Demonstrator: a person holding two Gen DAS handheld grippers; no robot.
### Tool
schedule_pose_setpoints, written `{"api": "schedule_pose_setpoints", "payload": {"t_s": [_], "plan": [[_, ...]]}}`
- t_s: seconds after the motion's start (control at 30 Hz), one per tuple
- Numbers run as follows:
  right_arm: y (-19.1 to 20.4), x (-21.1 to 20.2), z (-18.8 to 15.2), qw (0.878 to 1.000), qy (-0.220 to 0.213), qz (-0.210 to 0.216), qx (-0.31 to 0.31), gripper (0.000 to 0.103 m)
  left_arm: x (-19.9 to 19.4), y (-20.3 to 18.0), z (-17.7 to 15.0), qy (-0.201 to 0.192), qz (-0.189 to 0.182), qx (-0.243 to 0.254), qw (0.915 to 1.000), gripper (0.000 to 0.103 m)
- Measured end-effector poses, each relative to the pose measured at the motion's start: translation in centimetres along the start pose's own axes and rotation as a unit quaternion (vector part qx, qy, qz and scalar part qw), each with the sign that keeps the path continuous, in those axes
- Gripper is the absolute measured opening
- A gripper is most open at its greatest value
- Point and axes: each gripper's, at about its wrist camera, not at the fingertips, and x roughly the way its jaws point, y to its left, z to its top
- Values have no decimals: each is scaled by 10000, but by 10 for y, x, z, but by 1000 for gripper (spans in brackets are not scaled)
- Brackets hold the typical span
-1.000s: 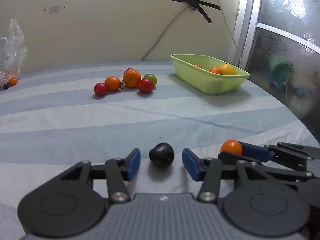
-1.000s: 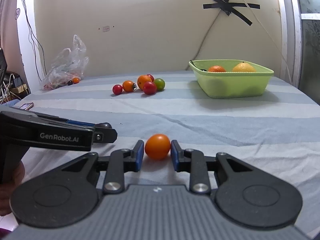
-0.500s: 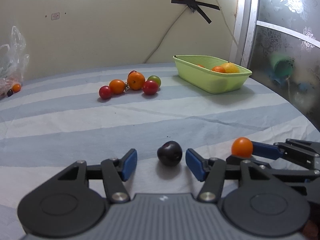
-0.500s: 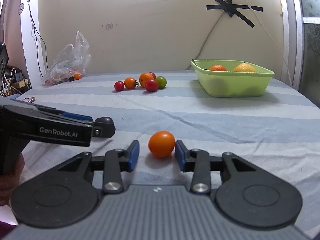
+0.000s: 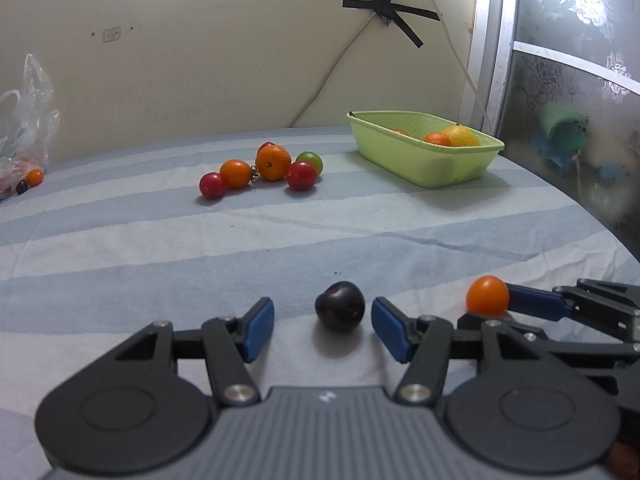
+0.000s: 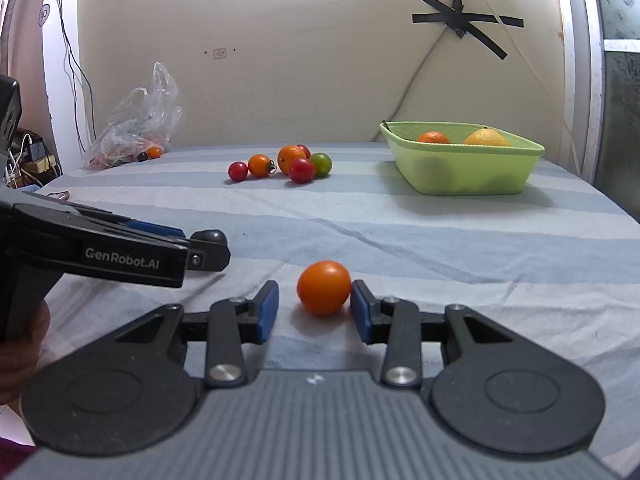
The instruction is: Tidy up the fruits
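Note:
A dark plum [image 5: 340, 306] lies on the striped cloth between the blue pads of my left gripper [image 5: 322, 328], which is open with gaps on both sides. In the right wrist view an orange tomato [image 6: 323, 288] rests on the cloth between the pads of my right gripper [image 6: 314, 312]. That gripper is open; the tomato sits close to the right pad, with a clear gap on the left. A green basket [image 6: 460, 176] at the far right holds oranges. A cluster of loose tomatoes and an orange [image 6: 288, 164] lies mid-table.
The two grippers sit side by side near the table's front edge; the left gripper [image 6: 120, 248] shows beside the right one. A plastic bag [image 6: 136, 124] with small fruit lies at the back left. A wall and a glass door border the table.
My right gripper has opened off the orange tomato, which now sits free on the cloth. The left jaws widened a little around the plum. Neither hand has shifted.

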Motion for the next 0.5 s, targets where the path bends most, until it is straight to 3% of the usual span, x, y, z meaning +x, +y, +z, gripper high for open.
{"api": "schedule_pose_setpoints", "payload": {"t_s": [0.3, 0.5], "plan": [[-4, -6, -2, 10000, -5, -40, 82, 42, -6, 8, 2, -124, -219, -168, 9995, 56], [-3, -6, -2, 10000, -30, -33, 40, 42, 3, -4, -1, -40, -224, 80, 9997, 56]]}}
